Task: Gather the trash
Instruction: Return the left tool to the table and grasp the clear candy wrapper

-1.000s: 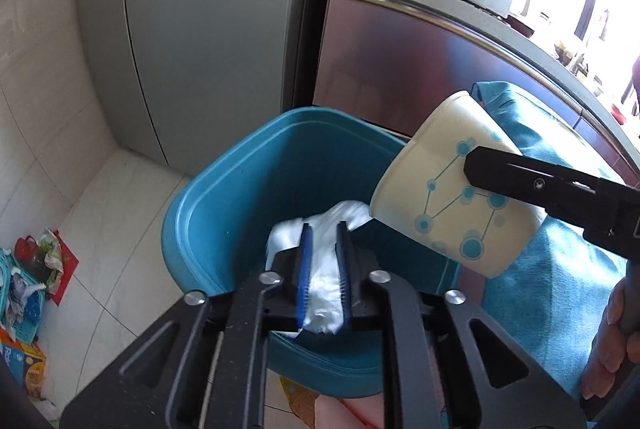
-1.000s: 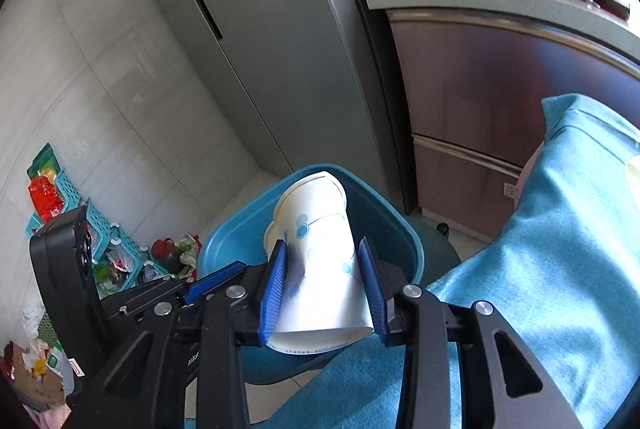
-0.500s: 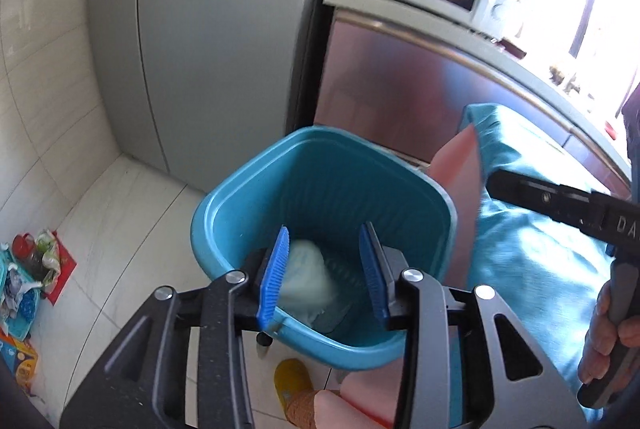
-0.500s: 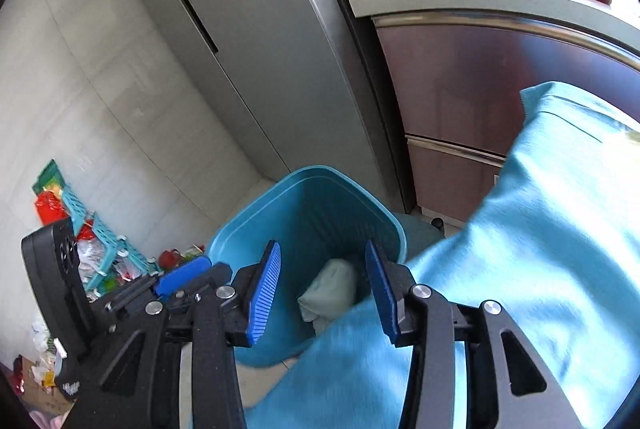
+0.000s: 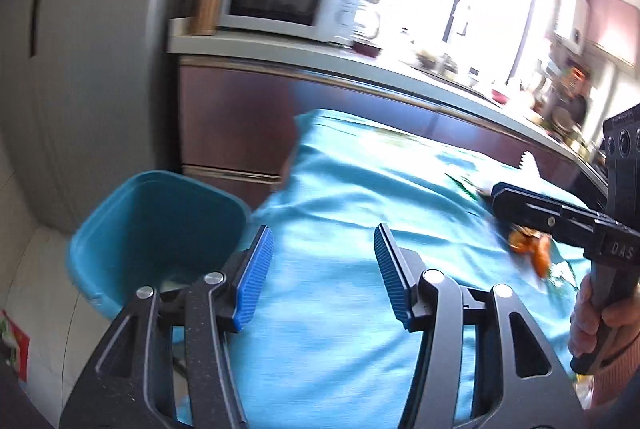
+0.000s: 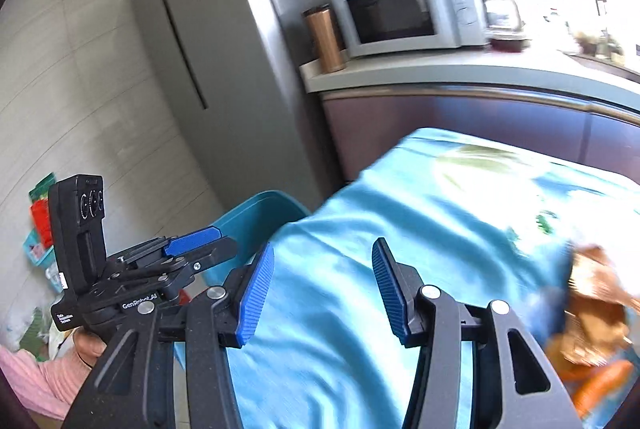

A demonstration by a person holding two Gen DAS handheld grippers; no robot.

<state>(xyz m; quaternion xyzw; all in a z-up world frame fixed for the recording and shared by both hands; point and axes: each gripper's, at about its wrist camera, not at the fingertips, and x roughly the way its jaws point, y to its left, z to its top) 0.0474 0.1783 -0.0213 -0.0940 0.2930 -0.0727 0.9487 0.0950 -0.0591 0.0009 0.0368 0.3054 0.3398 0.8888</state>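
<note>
The teal trash bin (image 5: pixel 156 225) stands on the floor at the left of the table, its rim also showing in the right wrist view (image 6: pixel 260 213). My left gripper (image 5: pixel 324 273) hangs over the table's blue cloth (image 5: pixel 360 189) with its jaws opening and nothing between them. My right gripper (image 6: pixel 322 285) is likewise over the cloth (image 6: pixel 420 221), jaws opening and empty. Orange and brown wrapper trash (image 6: pixel 592 325) lies on the cloth at the right; in the left wrist view this orange trash (image 5: pixel 532 249) sits just under the right gripper's black finger (image 5: pixel 520 205).
A grey fridge (image 6: pixel 208 61) stands behind the bin. A counter (image 6: pixel 440 69) carries a microwave (image 6: pixel 400 13) and a copper tumbler (image 6: pixel 324 37). Bags and packets (image 6: pixel 40 213) clutter the floor at the left wall.
Both grippers let go over the bin: the white tissue and the paper cup dropped in. Both then swung right and up, away from the bin and over the blue cloth, jaws widening.
</note>
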